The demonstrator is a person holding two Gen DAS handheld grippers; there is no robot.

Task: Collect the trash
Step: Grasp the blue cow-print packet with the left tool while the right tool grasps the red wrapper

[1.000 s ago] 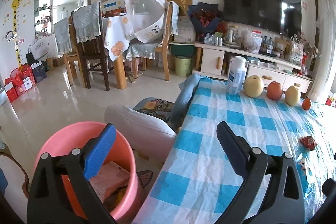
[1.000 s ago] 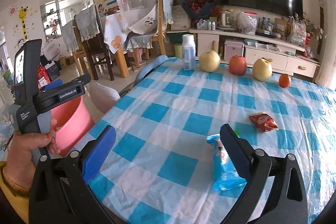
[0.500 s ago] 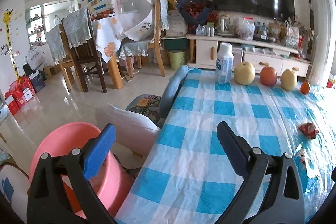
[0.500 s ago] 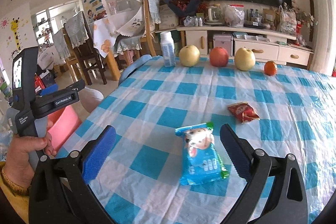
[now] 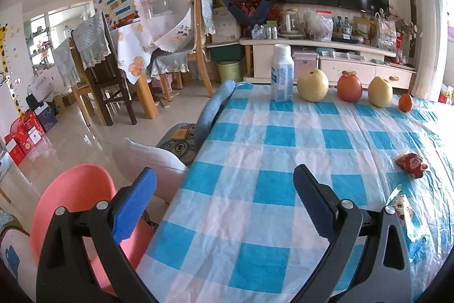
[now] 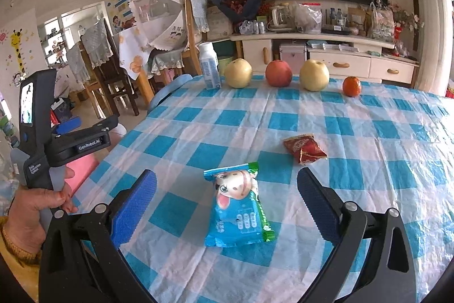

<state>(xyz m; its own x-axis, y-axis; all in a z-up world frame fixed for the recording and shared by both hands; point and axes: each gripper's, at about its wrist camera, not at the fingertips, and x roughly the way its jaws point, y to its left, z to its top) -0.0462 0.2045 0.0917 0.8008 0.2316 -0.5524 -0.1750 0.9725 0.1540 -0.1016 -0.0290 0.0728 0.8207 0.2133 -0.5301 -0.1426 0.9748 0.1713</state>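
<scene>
A blue snack wrapper with a cartoon dog [image 6: 239,205] lies on the blue-checked tablecloth [image 6: 369,149], between the fingers of my open right gripper [image 6: 227,206] and just ahead of them. A small red wrapper [image 6: 305,151] lies further back to the right. In the left wrist view the red wrapper [image 5: 411,162] and the blue wrapper [image 5: 407,215] sit at the right edge. My left gripper [image 5: 224,206] is open and empty over the table's left edge. A pink bin [image 5: 73,195] stands on the floor below it. The left gripper also shows in the right wrist view [image 6: 82,129], held by a hand.
A white bottle [image 6: 210,70], two pears [image 6: 238,73], an apple [image 6: 278,73] and a small orange [image 6: 351,86] line the table's far edge. A cushioned chair [image 5: 176,144] stands beside the table's left side. A dining table with chairs [image 5: 113,70] and a TV cabinet [image 5: 326,58] stand behind.
Both grippers have moved right and forward over the table. The pink bin has slid left out from under the left gripper. The blue wrapper now lies centred between the right gripper's fingers.
</scene>
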